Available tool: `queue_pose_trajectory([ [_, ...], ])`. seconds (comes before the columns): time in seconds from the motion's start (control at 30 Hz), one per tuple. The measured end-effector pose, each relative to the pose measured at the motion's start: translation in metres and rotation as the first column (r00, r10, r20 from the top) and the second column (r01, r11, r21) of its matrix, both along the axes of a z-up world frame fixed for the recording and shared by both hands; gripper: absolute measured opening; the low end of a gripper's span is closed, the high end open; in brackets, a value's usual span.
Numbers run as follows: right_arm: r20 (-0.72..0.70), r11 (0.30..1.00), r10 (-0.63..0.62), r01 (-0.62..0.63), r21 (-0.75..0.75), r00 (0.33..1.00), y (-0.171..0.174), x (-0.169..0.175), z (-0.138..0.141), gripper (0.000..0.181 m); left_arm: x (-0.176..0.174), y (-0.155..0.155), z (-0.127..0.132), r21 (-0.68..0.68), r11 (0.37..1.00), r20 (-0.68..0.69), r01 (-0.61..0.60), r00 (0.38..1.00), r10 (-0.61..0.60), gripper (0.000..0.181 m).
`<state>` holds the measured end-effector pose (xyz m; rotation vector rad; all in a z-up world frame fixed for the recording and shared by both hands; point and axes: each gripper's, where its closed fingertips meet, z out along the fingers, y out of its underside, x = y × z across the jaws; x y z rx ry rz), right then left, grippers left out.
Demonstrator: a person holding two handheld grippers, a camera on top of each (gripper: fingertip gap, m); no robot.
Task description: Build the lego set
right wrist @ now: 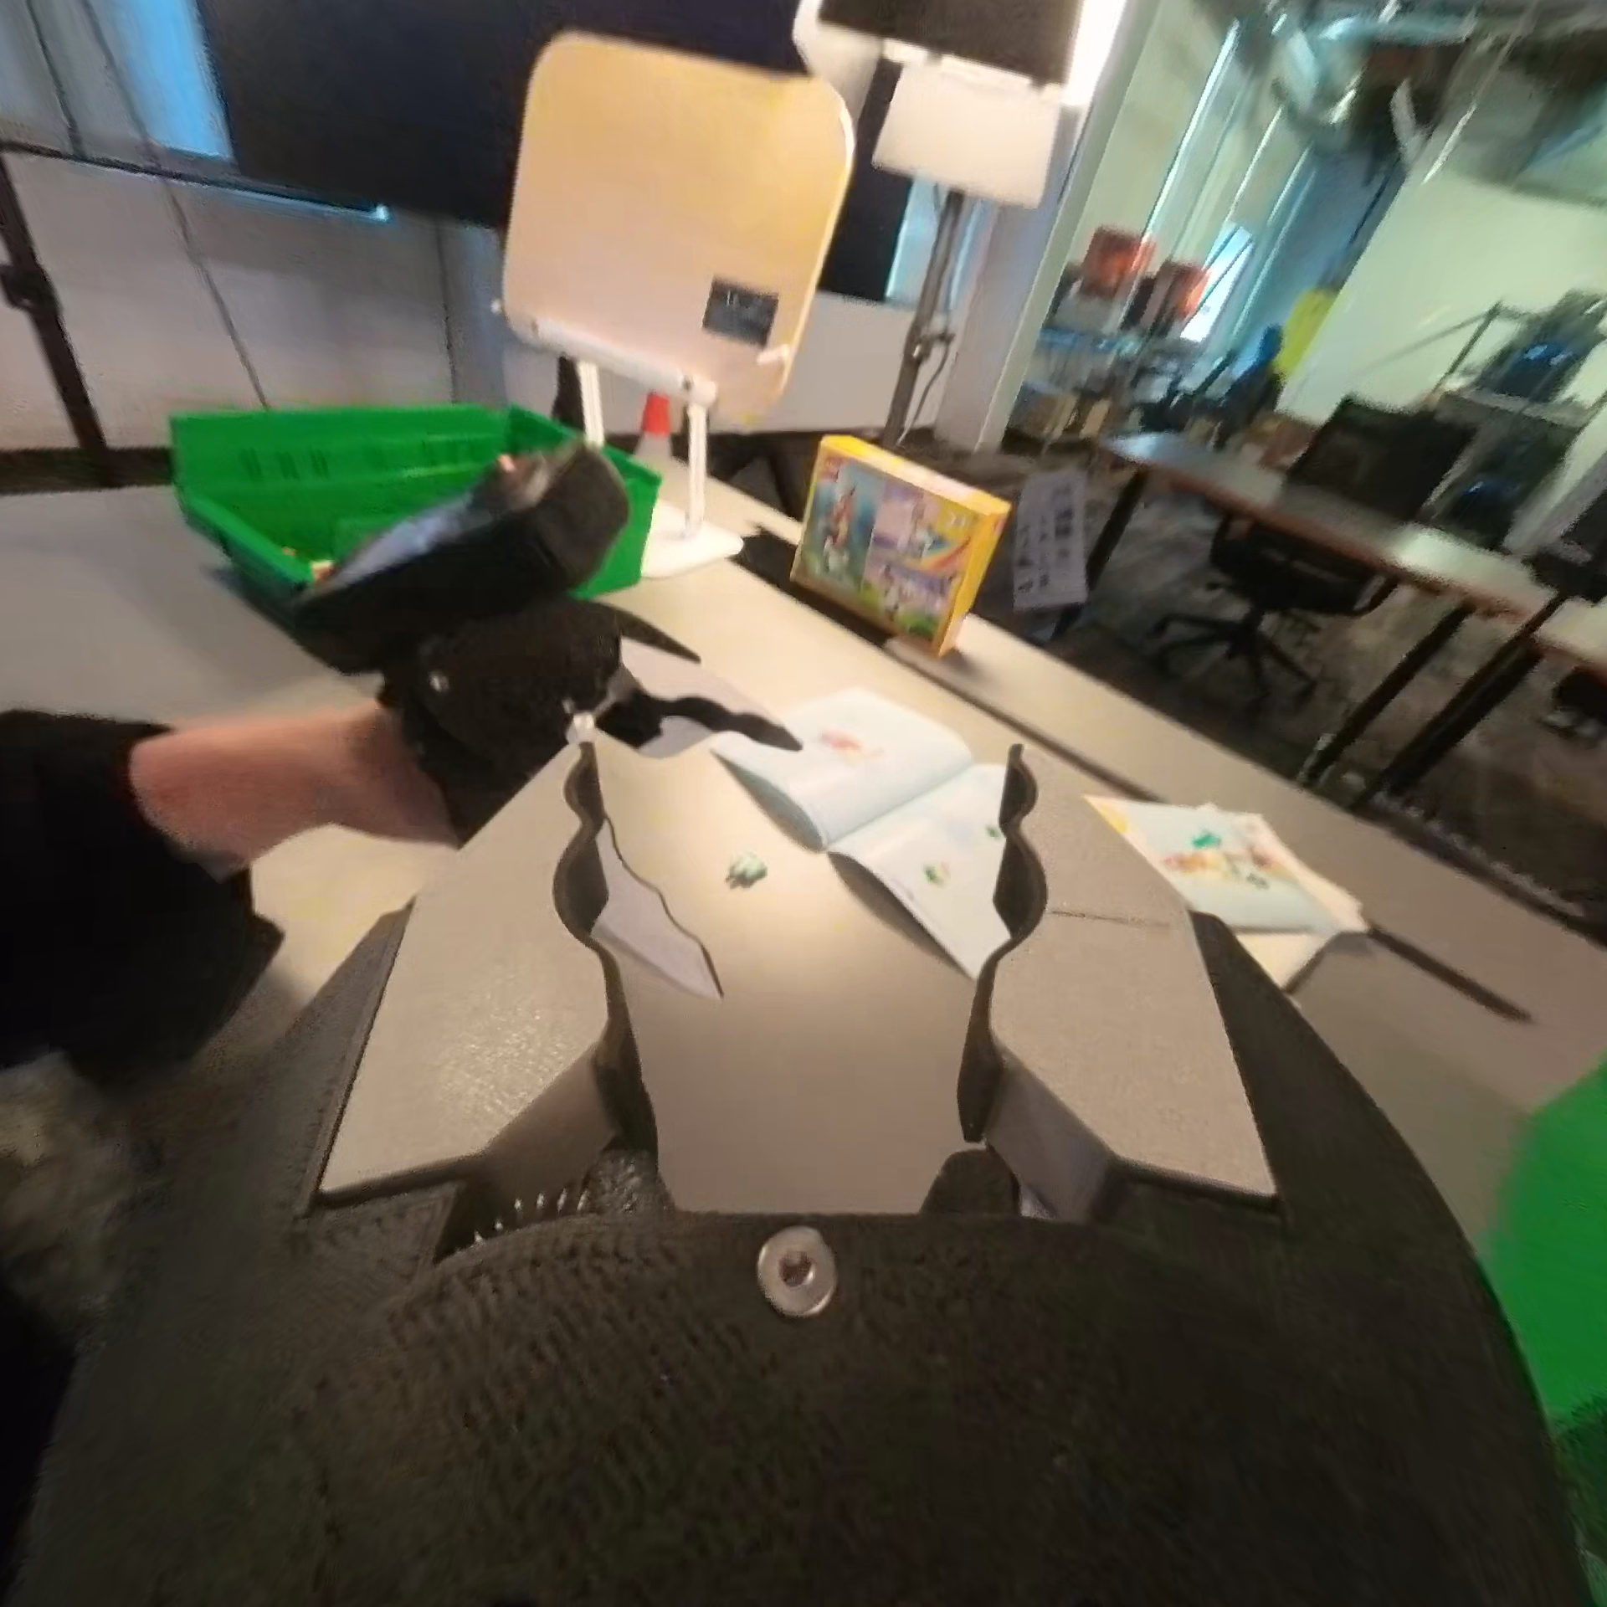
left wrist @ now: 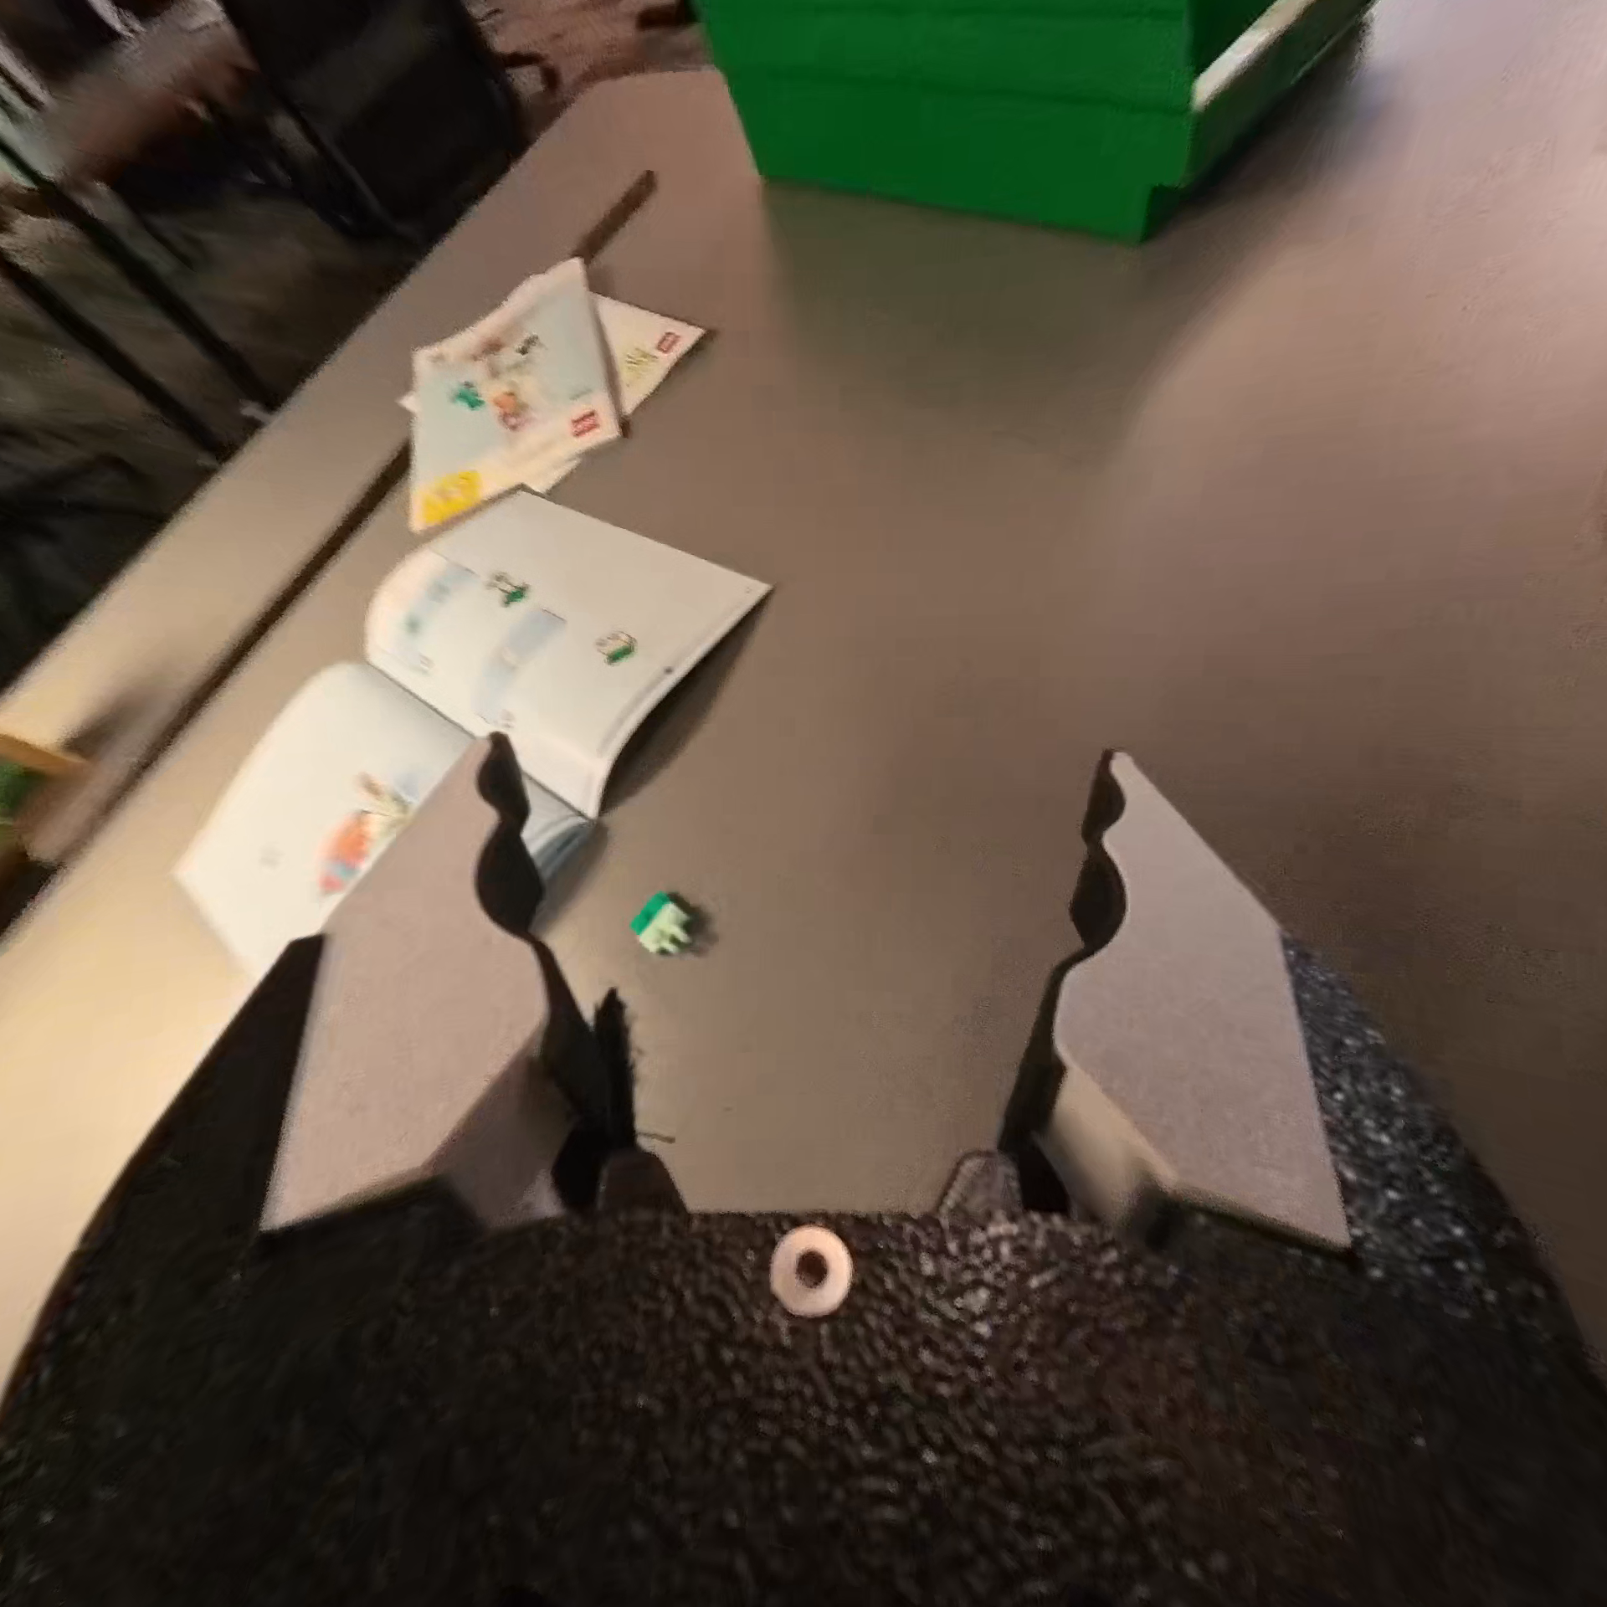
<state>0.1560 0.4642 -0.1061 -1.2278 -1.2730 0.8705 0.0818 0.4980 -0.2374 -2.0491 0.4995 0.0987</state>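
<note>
The left gripper (left wrist: 804,765) hangs over the grey table (left wrist: 1043,565), jaws spread wide, nothing held; the small green lego piece (left wrist: 668,923) lies between its fingers, beside the open instruction booklet (left wrist: 556,643); the right gripper (right wrist: 796,765), also wide open, holds nothing

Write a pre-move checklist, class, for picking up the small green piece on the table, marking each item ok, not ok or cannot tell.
1. Left tool open and empty: ok.
2. Right tool open and empty: ok.
3. Green piece lying free on the table, apart from the open booklet: ok.
4. Piece between the left tool's fingers: not ok, it sits off toward one finger.
5. Booklet open at the right step: cannot tell, too blurred.
6. Green bin away from the piece: ok.
</note>
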Motion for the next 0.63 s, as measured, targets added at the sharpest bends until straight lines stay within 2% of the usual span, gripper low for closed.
queue_pose_trajectory([
  [0.13,-0.075,0.988,-0.052,0.062,0.140,0.996,-0.022,-0.006,0.041,0.099,-0.005,0.012,0.007,-0.012,0.998,-0.198,-0.069,0.978,0.065,0.129],
  [0.23,-0.062,0.972,-0.063,0.075,0.224,0.996,-0.038,-0.015,0.051,0.104,-0.006,0.017,0.007,-0.017,0.996,-0.305,-0.091,0.949,0.081,0.128],
  [0.4,0.066,0.964,-0.050,0.030,0.264,0.997,-0.051,-0.031,0.033,0.111,-0.002,0.020,0.006,-0.019,0.995,-0.408,-0.096,0.910,0.080,0.124],
  [0.63,0.159,0.962,-0.058,0.013,0.273,0.986,-0.051,-0.037,0.013,0.115,0.004,0.020,0.001,-0.042,0.997,-0.455,-0.066,0.890,0.039,0.118],
])
